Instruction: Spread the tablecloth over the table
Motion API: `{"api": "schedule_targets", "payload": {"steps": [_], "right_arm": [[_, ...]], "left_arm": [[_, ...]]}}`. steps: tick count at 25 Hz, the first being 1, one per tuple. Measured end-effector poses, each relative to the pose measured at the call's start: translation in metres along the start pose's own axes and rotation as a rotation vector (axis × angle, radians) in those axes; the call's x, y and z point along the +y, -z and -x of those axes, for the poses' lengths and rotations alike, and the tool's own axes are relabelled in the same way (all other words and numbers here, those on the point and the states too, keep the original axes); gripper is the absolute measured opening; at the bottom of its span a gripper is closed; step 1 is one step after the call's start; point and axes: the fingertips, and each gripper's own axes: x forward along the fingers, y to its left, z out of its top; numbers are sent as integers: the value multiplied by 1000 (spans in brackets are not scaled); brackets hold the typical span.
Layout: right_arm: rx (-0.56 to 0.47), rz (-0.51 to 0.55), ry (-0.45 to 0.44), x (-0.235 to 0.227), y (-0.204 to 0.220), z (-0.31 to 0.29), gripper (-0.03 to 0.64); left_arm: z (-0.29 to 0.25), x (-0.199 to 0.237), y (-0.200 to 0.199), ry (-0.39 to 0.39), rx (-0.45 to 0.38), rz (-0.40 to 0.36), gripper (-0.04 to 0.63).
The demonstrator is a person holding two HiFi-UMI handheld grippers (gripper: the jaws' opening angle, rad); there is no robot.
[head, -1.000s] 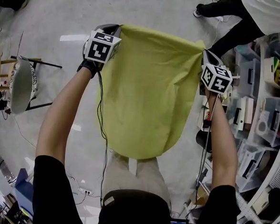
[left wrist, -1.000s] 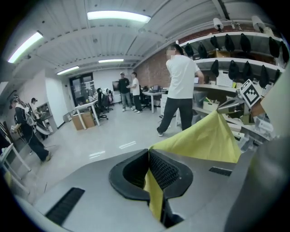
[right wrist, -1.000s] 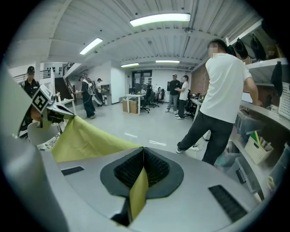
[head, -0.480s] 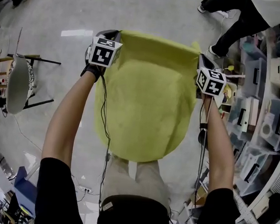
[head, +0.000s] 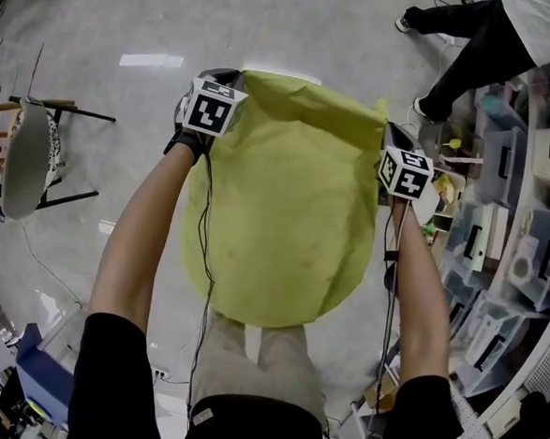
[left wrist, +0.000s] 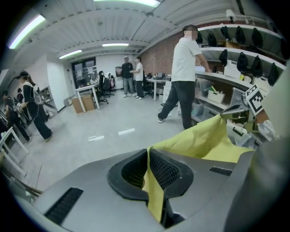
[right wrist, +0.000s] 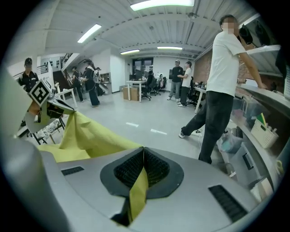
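A yellow-green tablecloth [head: 285,215] hangs billowed in the air between my two grippers, over the floor in front of my legs. My left gripper [head: 230,78] is shut on the cloth's top left corner; in the left gripper view the fabric [left wrist: 204,140] runs pinched between its dark pads [left wrist: 163,170]. My right gripper [head: 391,130] is shut on the top right corner, with a strip of cloth [right wrist: 138,190] caught between its pads [right wrist: 154,165]. The upper edge is stretched between both grips. No table is in view.
A person in a white shirt and dark trousers [head: 475,40] stands close at the upper right, beside shelves with storage boxes [head: 514,231]. A round chair [head: 31,155] stands at the left. Cables hang from both grippers. More people [left wrist: 131,77] stand far off.
Both grippers have come down with the cloth still held at its corners. The cloth has puffed out rounder. The person at the upper right has shifted their feet.
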Motion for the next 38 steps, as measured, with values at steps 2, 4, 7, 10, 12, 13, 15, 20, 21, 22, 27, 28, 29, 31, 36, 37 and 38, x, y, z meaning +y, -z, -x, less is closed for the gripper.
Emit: {"api": "schedule_targets", "payload": {"steps": [2,4,7,10,12,13,15,20,21,22,27,28,29,31,36,37,38], "right_arm": [[-5,-22,-11,2,7,-5,3],[-12,-40,-25,7,15,-8,5],[-30,-90,-72,21,23,-13,110],[-15,-118,-112,30,26,-8,194],[-1,-134,-113,30,23,6,230],[-4,-154,-112,29,18,17,233],[-36,-196,-115,28,3,46,227],[-162,-216,-145,40,-36,168,172],[-188,-219,-144,43,-41,198,165],[-213,-226,-138,46,-46,228,154],[-321,-213,-73,72,-57,369,80],[-353,-208,-59,77,-61,395,67],[-390,-205,-46,81,-67,419,60],[-460,-203,-20,85,-78,462,36],[-593,-200,35,98,-94,550,2],[-611,-211,43,100,-96,562,2],[-623,-222,51,100,-96,571,2]], "left_arm": [[-4,-3,5,4,-5,6,23],[-9,-10,11,17,-9,3,21],[-12,-20,22,55,3,15,170],[-3,-23,28,55,32,8,215],[14,-25,27,56,26,10,213],[27,-26,24,57,13,21,212],[61,-29,15,56,-33,57,204],[186,-55,-18,42,-214,75,99],[214,-62,-23,33,-249,71,82],[243,-68,-26,20,-280,73,71],[383,-96,-30,-47,-410,106,36],[407,-102,-31,-54,-440,103,31],[430,-107,-33,-62,-473,100,28],[471,-116,-37,-86,-545,108,21],[556,-122,-31,-160,-636,143,18],[569,-119,-30,-173,-649,157,18],[580,-117,-29,-182,-661,169,18]]}}
